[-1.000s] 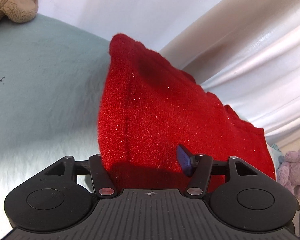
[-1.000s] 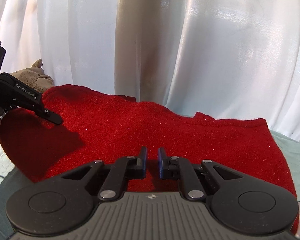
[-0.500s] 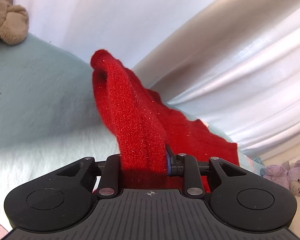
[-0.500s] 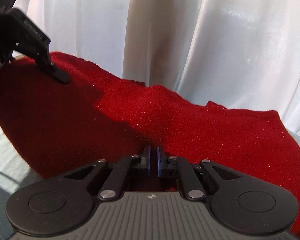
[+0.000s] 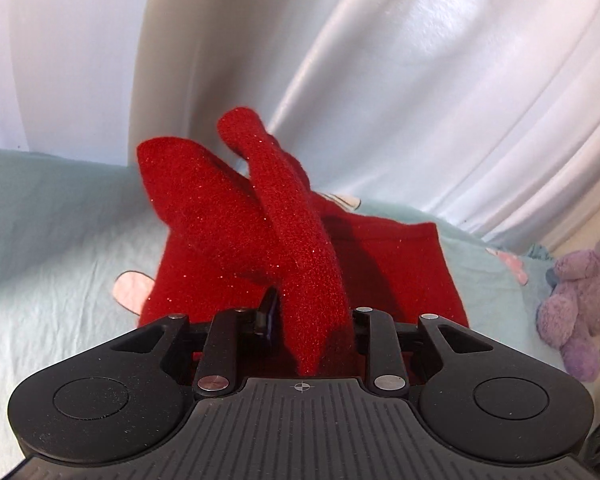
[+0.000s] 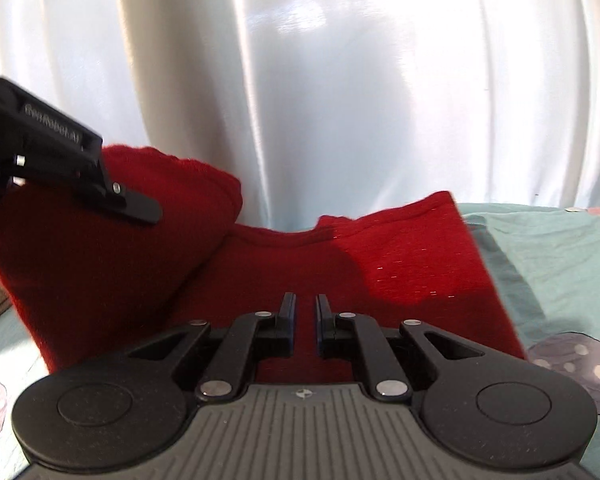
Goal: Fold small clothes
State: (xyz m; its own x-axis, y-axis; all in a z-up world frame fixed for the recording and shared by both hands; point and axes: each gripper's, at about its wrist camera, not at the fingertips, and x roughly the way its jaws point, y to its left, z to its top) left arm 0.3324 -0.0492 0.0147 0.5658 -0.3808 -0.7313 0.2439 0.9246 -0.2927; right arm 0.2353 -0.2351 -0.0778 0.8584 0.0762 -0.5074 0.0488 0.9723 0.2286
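A red knit garment (image 5: 300,240) lies on a pale green bed sheet (image 5: 52,240). My left gripper (image 5: 312,316) is shut on a bunched fold of the garment and holds that edge lifted above the flat part. In the right wrist view the garment (image 6: 340,272) lies flat on the right, with its left side raised under the left gripper (image 6: 100,188). My right gripper (image 6: 304,320) sits low over the garment's near edge, its jaws a small gap apart with no cloth between them.
White curtains (image 6: 340,80) hang close behind the bed. A purple plush toy (image 5: 580,304) lies at the right edge of the bed. The sheet (image 6: 560,260) carries pink and grey printed patches.
My left gripper has carried the garment's left edge up and over toward the right, so the cloth doubles over. My right gripper's jaws have parted slightly and let the near edge go.
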